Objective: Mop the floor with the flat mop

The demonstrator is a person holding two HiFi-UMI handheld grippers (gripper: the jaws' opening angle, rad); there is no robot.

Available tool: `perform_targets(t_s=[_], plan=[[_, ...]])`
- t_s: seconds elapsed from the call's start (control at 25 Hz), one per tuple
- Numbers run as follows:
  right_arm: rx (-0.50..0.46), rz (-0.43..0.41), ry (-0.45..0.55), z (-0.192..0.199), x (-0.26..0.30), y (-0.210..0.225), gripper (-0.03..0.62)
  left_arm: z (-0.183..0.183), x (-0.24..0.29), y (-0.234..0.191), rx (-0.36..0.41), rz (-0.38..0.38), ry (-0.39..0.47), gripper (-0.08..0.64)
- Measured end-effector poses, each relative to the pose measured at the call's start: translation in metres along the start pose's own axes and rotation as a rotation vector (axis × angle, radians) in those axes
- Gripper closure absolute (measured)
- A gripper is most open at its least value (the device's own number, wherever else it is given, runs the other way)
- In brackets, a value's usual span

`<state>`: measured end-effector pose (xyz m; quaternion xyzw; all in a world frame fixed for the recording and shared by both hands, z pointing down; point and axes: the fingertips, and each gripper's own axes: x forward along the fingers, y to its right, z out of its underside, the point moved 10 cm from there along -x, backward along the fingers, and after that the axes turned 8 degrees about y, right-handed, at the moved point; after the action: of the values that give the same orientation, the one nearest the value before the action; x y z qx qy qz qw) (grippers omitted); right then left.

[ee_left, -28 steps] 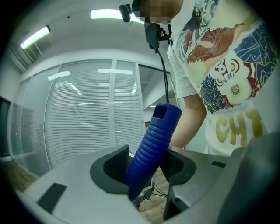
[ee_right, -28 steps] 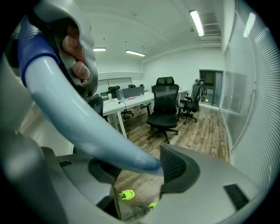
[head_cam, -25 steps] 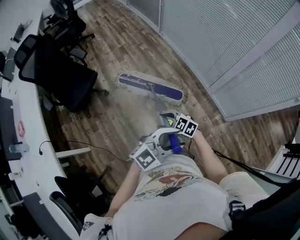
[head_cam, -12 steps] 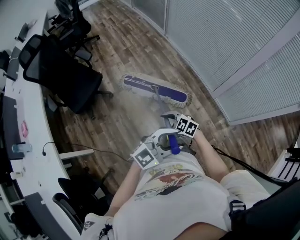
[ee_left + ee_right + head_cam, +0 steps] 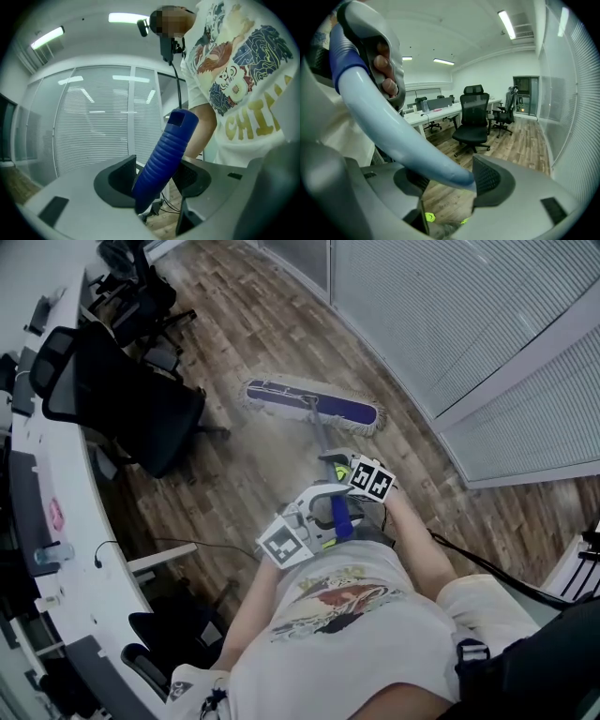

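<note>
The flat mop's blue fringed head lies on the wood floor ahead of me, its pale pole running back to my hands. My left gripper is nearest my body and is shut on the ribbed blue handle grip, which stands tilted between its pads. My right gripper sits further down the pole. Its jaws have just been opening a little, with the pale blue pole still lying between them against the right pad. A hand shows on the other gripper behind the pole.
Black office chairs stand left of the mop beside a long curved white desk. A glass wall with blinds runs along the right. A thin cable trails over the floor near the desk. Another chair shows in the right gripper view.
The mop head has slid a little further from me and now lies more level across the floor. Both grippers have shifted along with the handle.
</note>
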<state>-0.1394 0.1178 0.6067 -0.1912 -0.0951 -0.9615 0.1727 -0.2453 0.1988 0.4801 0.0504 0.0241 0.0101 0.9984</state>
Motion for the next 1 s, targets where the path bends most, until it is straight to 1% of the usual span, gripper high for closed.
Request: perform_targets(t_s=[0.12, 0.36, 0.48, 0.56, 0.68, 0.72, 0.8, 0.84, 0.92, 0.96, 1.0], plan=[[-0.001, 0.002, 0.019, 0.001, 0.004, 0.041, 0.360, 0.006, 0.010, -0.038, -0.008, -0.004, -0.008, 0.356], [-0.030, -0.038, -0.043, -0.017, 0.012, 0.132, 0.360, 0.023, 0.039, -0.129, -0.032, 0.025, -0.048, 0.342], [-0.007, -0.035, -0.012, -0.031, 0.011, 0.188, 0.360, 0.022, 0.054, -0.185, -0.027, -0.008, -0.017, 0.336], [0.003, -0.035, 0.008, -0.043, 0.009, 0.227, 0.360, 0.019, 0.065, -0.225, -0.006, -0.032, 0.012, 0.334], [-0.028, -0.030, -0.016, -0.060, 0.010, 0.283, 0.362, 0.018, 0.077, -0.280, 0.028, -0.062, 0.016, 0.333], [-0.035, -0.027, -0.022, -0.064, 0.010, 0.299, 0.362, 0.019, 0.081, -0.296, 0.029, -0.078, 0.026, 0.331], [-0.034, -0.020, -0.017, -0.070, 0.012, 0.327, 0.362, 0.022, 0.087, -0.322, -0.004, -0.124, 0.077, 0.331], [-0.040, -0.015, -0.020, -0.071, 0.014, 0.339, 0.362, 0.025, 0.090, -0.333, -0.013, -0.131, 0.083, 0.331], [-0.071, -0.034, -0.054, -0.069, 0.021, 0.355, 0.362, 0.036, 0.093, -0.347, 0.002, -0.099, 0.019, 0.328], [-0.087, -0.053, -0.072, -0.066, 0.024, 0.361, 0.362, 0.043, 0.096, -0.352, 0.000, -0.085, -0.011, 0.328], [-0.100, -0.064, -0.084, -0.062, 0.027, 0.367, 0.362, 0.049, 0.098, -0.356, -0.014, -0.082, -0.021, 0.325]])
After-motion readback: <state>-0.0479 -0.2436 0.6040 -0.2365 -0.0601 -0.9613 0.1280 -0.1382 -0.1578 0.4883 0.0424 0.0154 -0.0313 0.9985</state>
